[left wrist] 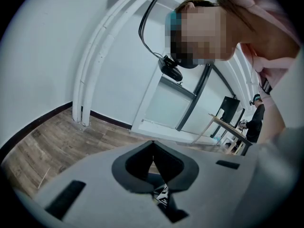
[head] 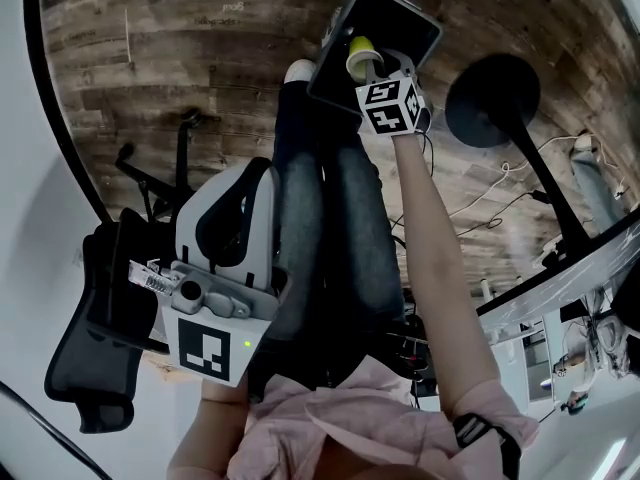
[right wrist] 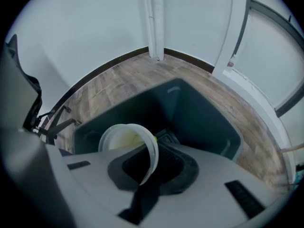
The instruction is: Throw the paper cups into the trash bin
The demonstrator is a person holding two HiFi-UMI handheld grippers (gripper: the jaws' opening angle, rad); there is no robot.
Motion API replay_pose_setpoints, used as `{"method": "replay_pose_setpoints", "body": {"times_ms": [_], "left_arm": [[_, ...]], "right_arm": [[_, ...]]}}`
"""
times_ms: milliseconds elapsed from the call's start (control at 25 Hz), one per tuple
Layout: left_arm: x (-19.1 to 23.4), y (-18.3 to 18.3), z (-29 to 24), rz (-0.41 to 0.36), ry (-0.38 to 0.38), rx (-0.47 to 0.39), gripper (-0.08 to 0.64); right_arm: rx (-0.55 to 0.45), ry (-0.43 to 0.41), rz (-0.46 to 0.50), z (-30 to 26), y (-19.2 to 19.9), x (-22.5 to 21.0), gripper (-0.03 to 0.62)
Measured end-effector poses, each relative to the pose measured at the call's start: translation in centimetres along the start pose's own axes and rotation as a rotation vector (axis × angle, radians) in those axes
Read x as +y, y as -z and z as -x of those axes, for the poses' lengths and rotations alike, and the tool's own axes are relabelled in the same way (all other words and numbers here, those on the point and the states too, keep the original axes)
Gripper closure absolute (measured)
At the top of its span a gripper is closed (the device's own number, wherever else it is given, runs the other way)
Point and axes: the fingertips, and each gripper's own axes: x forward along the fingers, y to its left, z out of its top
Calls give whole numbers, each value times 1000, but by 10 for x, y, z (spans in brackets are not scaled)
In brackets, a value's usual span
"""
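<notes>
The left gripper (left wrist: 153, 159) is held close to the body, beside the thigh. Its jaws are pressed together with nothing between them. The forearm behind it is bent back toward a pink sleeve (head: 300, 408).

The right gripper (right wrist: 151, 156) is at the end of a fully outstretched arm (head: 440, 258), which reaches down past the jeans-clad legs (head: 330, 188). Its jaws pinch the rim of a paper cup (right wrist: 124, 140). The cup is pale with a yellowish inside, and it lies tipped on its side with its mouth toward the gripper's camera.

The cup hangs over the open mouth of the trash bin (right wrist: 204, 115), a dark grey rectangular tub standing on the wood-plank floor (head: 180, 48). A black office chair (head: 95, 348) stands off to the left.
</notes>
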Motion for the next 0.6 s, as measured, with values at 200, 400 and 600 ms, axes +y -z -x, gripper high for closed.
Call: {"method": "replay_pose_setpoints", "body": {"times_ms": [200,400,600], "left_arm": [[11,8,1,8,-22,-19,545],[17,9,6,28,-41,-36,545],[26,8,14,27,-66,-33,545]], "right_arm": [[80,60,36,-14,9,-4,549],[46,17,110,-20,-10,11,549],[64,-8,190,-27,-12,15,549]]}}
